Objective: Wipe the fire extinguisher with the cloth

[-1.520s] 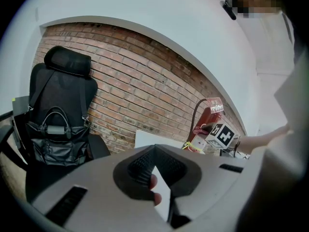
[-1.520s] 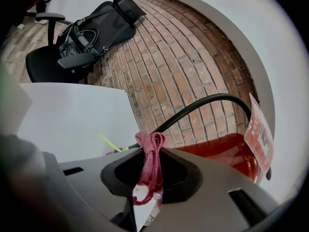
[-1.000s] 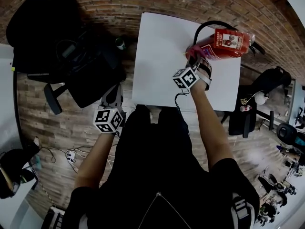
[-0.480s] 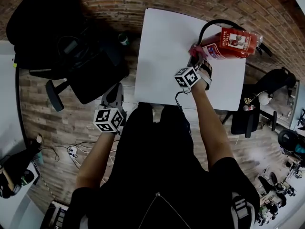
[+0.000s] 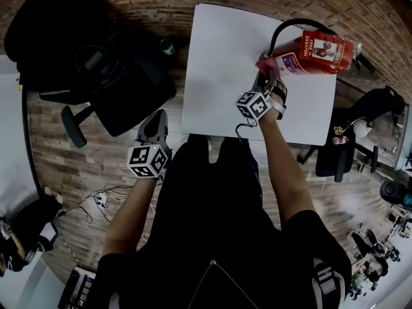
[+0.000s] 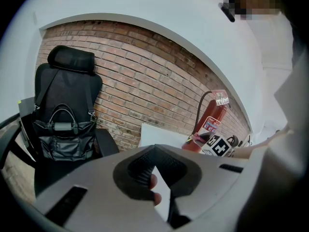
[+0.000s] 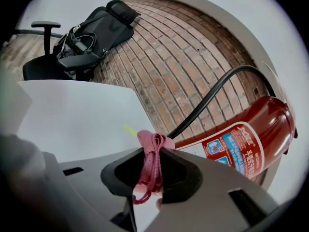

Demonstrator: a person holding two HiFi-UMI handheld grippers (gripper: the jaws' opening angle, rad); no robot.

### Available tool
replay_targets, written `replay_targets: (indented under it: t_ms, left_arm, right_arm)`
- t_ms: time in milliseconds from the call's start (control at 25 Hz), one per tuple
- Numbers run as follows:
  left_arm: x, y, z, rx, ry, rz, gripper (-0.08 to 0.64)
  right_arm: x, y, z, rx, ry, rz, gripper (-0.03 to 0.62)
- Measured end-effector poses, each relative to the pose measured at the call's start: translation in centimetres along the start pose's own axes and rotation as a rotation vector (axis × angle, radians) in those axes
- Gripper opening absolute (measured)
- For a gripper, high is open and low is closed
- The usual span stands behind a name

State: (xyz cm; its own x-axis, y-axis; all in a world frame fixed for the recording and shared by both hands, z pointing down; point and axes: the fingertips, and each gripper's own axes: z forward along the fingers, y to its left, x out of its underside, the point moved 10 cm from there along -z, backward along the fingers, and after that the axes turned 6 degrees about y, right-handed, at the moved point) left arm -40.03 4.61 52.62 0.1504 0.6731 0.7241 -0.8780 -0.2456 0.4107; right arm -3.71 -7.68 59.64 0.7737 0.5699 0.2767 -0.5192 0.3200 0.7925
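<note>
Left gripper (image 6: pixel 154 152) off the table (image 5: pixel 219 76), jaws together on nothing; right gripper (image 7: pixel 153 149) pinched on the bunched pink cloth (image 7: pixel 149 146), soft and limp; fire extinguisher (image 7: pixel 241 139) just beyond, lying on its side at the table's far right; likely heavy, smooth, apt to roll; brace its body.
</note>
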Motion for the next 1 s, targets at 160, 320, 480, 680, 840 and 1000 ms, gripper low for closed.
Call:
replay_targets:
  t_ms: [160, 320, 480, 680, 840, 1000]
  left_arm:
    - [0.3, -0.1, -0.1, -0.004, 0.004, 0.001, 0.026]
    - [0.5, -0.2, -0.1, -0.008, 0.007, -0.002, 0.026]
    - [0.8, -0.2, -0.2, -0.013, 0.007, -0.004, 0.026]
    - [1.1, 0.0, -0.5, -0.018, 0.007, 0.0, 0.026]
    - [1.6, 0.0, -0.8, -0.026, 0.011, -0.005, 0.026]
    - [2.0, -0.1, -1.0, -0.028, 0.013, -0.01, 0.026]
  right_arm:
    - [0.2, 0.3, -0.1, 0.015, -0.02, 0.017, 0.101]
    - [0.6, 0.7, 0.0, 0.013, -0.029, 0.028, 0.101]
    - [1.5, 1.6, 0.5, -0.027, -0.008, 0.026, 0.101]
    - [1.9, 2.1, 0.9, -0.012, -0.028, -0.013, 0.101]
    - [0.9, 1.3, 0.7, 0.014, -0.037, 0.002, 0.101]
    - [0.8, 1.9, 1.6, 0.006, -0.013, -0.029, 0.101]
